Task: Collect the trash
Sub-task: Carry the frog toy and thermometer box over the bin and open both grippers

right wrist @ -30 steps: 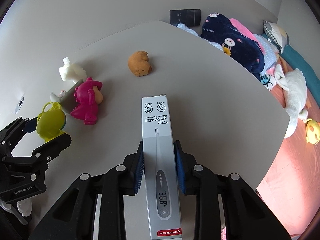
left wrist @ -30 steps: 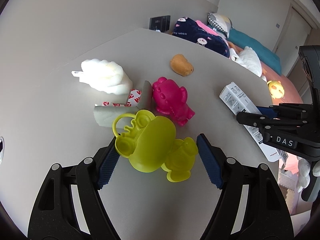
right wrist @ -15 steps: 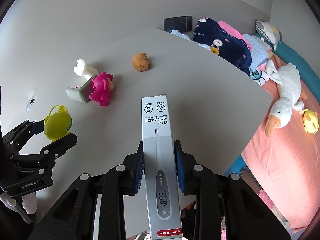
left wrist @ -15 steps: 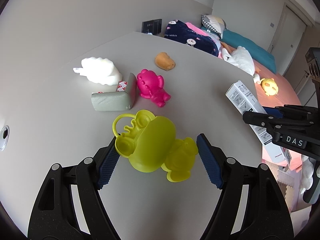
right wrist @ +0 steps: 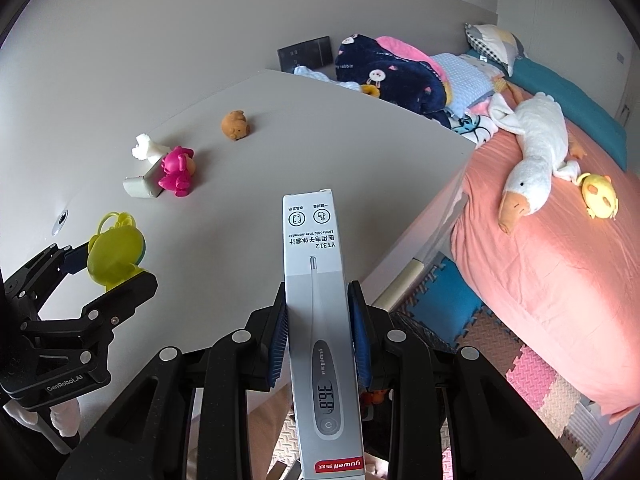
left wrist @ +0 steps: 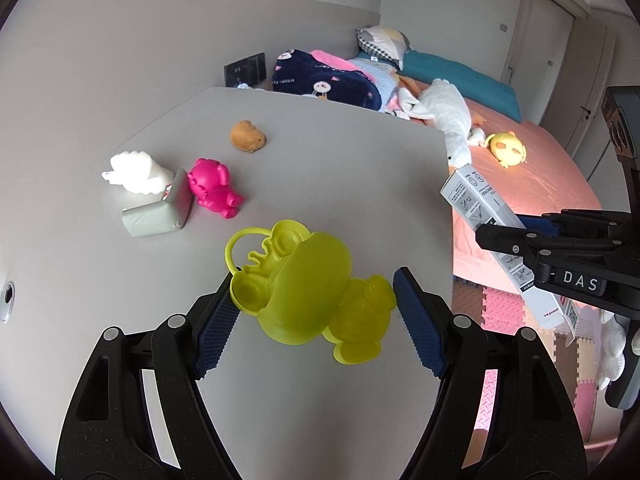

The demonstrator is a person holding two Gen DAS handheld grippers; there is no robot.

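While its lower end runs off the bottom edge of the right wrist view, the thermometer box [right wrist: 322,320] sits pinched in the right gripper [right wrist: 320,326] at centre. Only the left wrist view shows the left gripper [left wrist: 316,300] fully, clamping the yellow-green plastic toy [left wrist: 304,292] at centre. Upper left, the table [left wrist: 340,168] holds a pink toy [left wrist: 212,188], partly hiding a grey packet [left wrist: 160,210].

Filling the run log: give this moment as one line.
left tool: holds yellow-green toy | right tool: shut on thermometer box | table: four items left
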